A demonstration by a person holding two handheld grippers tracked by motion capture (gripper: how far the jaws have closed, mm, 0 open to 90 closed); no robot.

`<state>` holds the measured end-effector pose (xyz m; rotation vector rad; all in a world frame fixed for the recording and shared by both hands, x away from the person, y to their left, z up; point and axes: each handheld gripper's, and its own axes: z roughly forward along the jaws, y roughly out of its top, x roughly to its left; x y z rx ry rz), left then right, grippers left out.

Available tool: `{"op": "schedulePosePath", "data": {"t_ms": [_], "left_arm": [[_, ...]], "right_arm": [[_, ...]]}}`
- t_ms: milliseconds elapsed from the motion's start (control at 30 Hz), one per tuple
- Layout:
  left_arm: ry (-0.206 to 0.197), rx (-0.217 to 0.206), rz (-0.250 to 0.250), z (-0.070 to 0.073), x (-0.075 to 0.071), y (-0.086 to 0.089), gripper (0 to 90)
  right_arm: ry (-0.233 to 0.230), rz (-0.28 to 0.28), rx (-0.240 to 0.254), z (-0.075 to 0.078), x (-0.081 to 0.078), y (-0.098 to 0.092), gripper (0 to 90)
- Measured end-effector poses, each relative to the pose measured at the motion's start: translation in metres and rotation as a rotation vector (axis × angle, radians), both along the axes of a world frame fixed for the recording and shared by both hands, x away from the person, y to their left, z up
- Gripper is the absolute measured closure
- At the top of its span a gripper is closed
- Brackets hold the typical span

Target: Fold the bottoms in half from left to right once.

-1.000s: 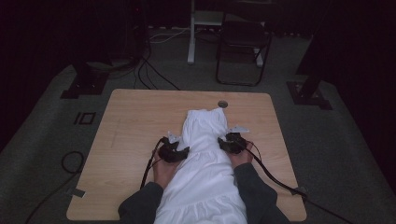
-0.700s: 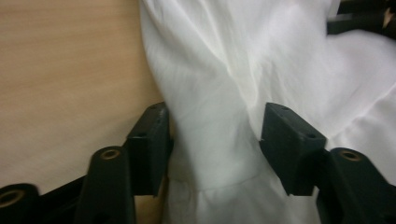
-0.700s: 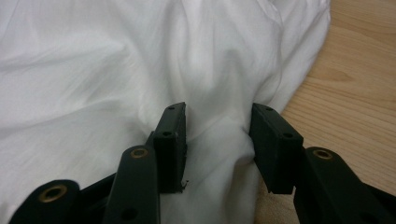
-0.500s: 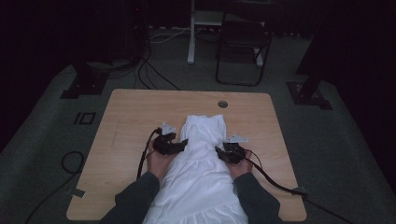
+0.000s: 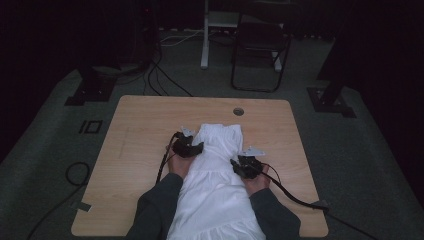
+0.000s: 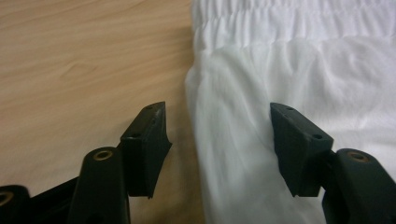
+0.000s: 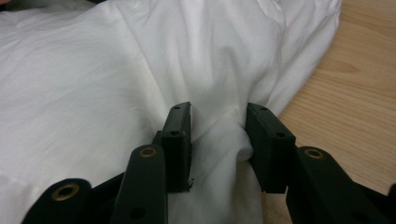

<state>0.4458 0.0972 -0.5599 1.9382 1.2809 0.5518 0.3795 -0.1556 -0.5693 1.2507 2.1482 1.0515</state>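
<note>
White dress [image 5: 216,175] lies flat mid-desk [image 5: 145,125], hem twd person. Step: grabbing side edges. Right hand-held gripper [image 7: 218,121] just narrowing onto a fabric fold; left hand-held gripper [image 6: 217,119] wide, straddling edge. Next: left needs to close on cloth.

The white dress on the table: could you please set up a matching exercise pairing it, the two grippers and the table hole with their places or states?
Things:
1. left gripper
2. right gripper
3. white dress
4. round hole

Places or states:
A. lies lengthwise down the middle of the table
B. jaws bunching a fold of fabric
C. in the tabletop beyond the dress's far end
D. jaws open, straddling the dress's edge

Pairs: 1-D, 2-B, 3-A, 4-C
</note>
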Motion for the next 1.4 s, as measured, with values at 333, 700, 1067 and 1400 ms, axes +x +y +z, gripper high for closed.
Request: {"op": "schedulePosePath", "data": {"t_ms": [333, 700, 1067, 1400], "left_arm": [[-0.005, 0.056, 0.001, -0.003, -0.041, -0.011, 42.4], [-0.013, 0.056, 0.005, -0.002, -0.042, -0.010, 39.8], [-0.023, 0.048, -0.024, 0.003, -0.045, -0.011, 38.3], [-0.021, 0.064, -0.042, 0.004, -0.042, -0.016, 38.4]], "right_arm": [[0.068, 0.055, -0.023, 0.007, -0.015, -0.007, 54.4], [-0.035, 0.060, 0.120, 0.047, 0.035, -0.023, 40.9], [-0.099, 0.007, -0.070, 0.052, 0.059, -0.008, 87.2], [0.044, -0.096, 0.040, 0.019, 0.078, -0.023, 24.2]]}}
